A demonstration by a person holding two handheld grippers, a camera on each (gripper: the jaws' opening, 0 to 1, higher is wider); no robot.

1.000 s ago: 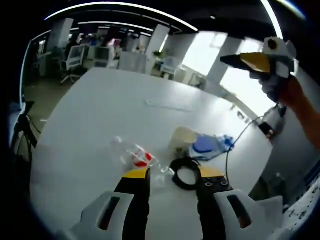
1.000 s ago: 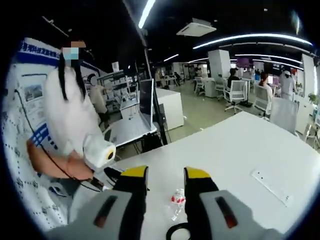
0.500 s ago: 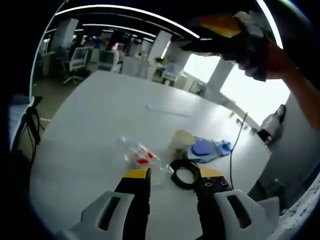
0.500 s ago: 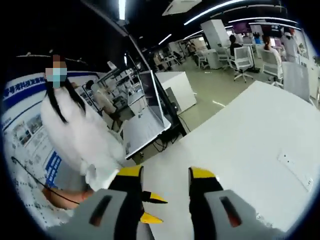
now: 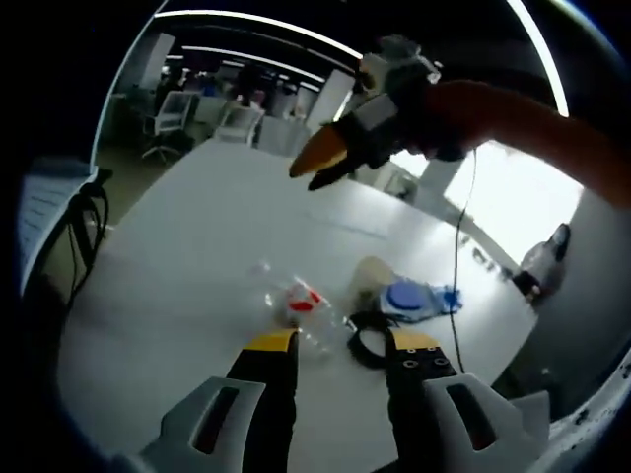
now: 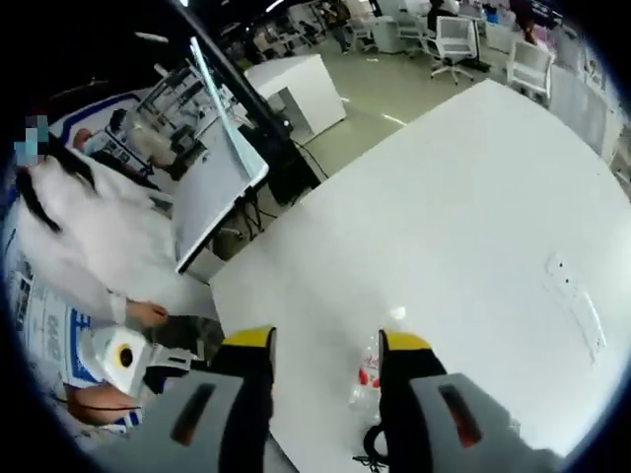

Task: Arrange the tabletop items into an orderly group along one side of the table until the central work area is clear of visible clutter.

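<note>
A clear plastic bottle with a red label (image 5: 296,301) lies on the white table (image 5: 197,246), just beyond my left gripper (image 5: 342,344), which is open and holds nothing. Right of the bottle are a black ring (image 5: 369,340), a beige cup (image 5: 369,275) and a blue item (image 5: 409,296), close together. My right gripper (image 5: 320,168) hangs high over the table's far half, reaching in from the upper right. In the right gripper view, the right gripper (image 6: 327,343) is open above the bottle (image 6: 370,379) and the black ring (image 6: 373,448).
A flat pale strip (image 6: 577,305) lies on the table's far side. A person in white (image 6: 69,246) stands at the near edge, beside a tilted screen (image 6: 222,168). Office chairs (image 6: 454,34) stand beyond the far end. A cable (image 5: 456,256) hangs from the right hand.
The right gripper has swung from the upper right of the left gripper view to the top centre. The right gripper view has tipped down, bringing bottle and ring back into sight. The left gripper barely moved.
</note>
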